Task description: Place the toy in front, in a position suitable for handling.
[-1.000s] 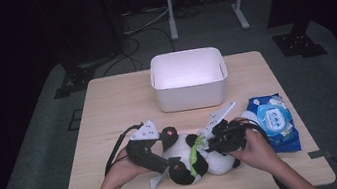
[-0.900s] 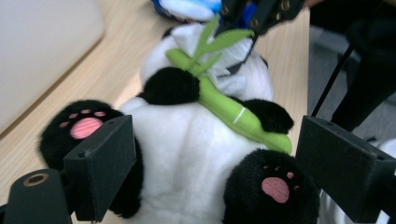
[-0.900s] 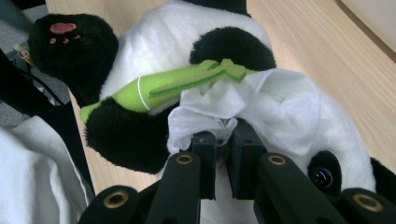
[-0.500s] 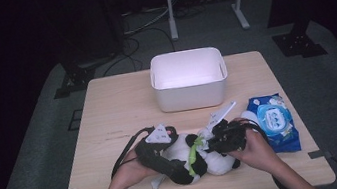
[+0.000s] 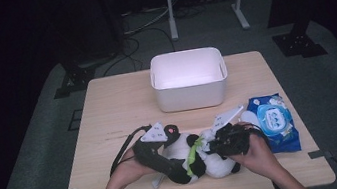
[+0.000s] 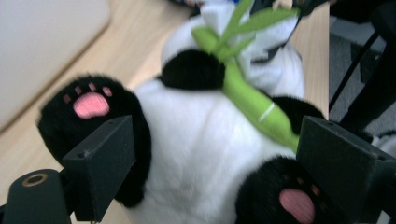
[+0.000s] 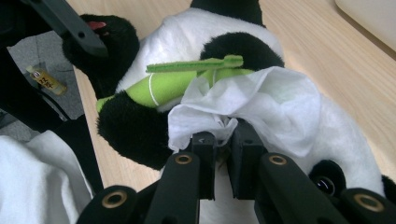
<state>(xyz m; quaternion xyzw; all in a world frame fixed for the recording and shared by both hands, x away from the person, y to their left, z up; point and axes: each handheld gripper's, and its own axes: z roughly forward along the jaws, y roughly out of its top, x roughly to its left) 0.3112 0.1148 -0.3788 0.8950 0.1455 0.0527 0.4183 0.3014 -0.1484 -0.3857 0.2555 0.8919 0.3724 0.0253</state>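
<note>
on the left, my left gripper (image 5: 157, 151) sits over the lower end of the panda plush (image 5: 193, 154), which lies on its back at the near edge of the wooden table (image 5: 109, 118), between my two hands. in the left gripper view my two black jaws stand wide apart, one by each black hind paw with its pink pad, and the white belly (image 6: 196, 154) fills the space between them; i cannot tell whether either jaw quite touches the fur, but they are spread and clamp nothing. a green bamboo stalk (image 6: 247, 98) lies slantwise across the panda's chest, its leaves toward the head. moving right, my right gripper (image 5: 229, 140) is at the panda's head end, and in the right gripper view its jaws are pinched nearly together on a crumpled white wipe (image 7: 252, 109), which is bunched against the plush just beside the bamboo's leafy tip (image 7: 196, 65). farther back, at the middle of the table, stands a white tub (image 5: 188, 79), well apart from the toy. at the far right lies a blue pack of wet wipes (image 5: 274, 121), flat on the table just beside my right hand (image 5: 259, 154).
</note>
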